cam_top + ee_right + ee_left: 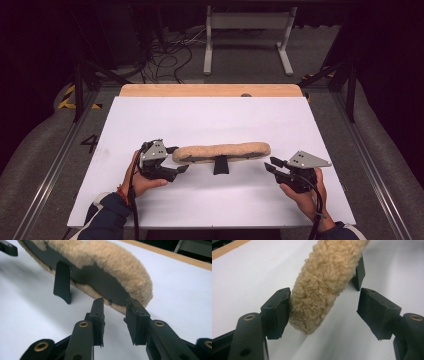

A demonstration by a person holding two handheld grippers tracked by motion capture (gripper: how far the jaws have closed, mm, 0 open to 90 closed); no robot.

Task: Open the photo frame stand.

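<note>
A long tan fleece pad (222,151) lies across the white table sheet (200,117), with a black strap tab (220,165) sticking out toward me at its middle. My left gripper (180,159) is open around the pad's left end. In the left gripper view one pad (278,312) touches the fleece (324,282) and the other stands clear of it. My right gripper (270,164) sits just off the pad's right end. In the right gripper view its jaws (115,301) stand a little apart with nothing between them, pointing at the pad's black backing (100,280).
A wooden board edge (210,90) runs along the far side of the sheet. Beyond it on the floor stand a white frame (247,35) and loose cables (165,55). Metal rails flank the table left and right.
</note>
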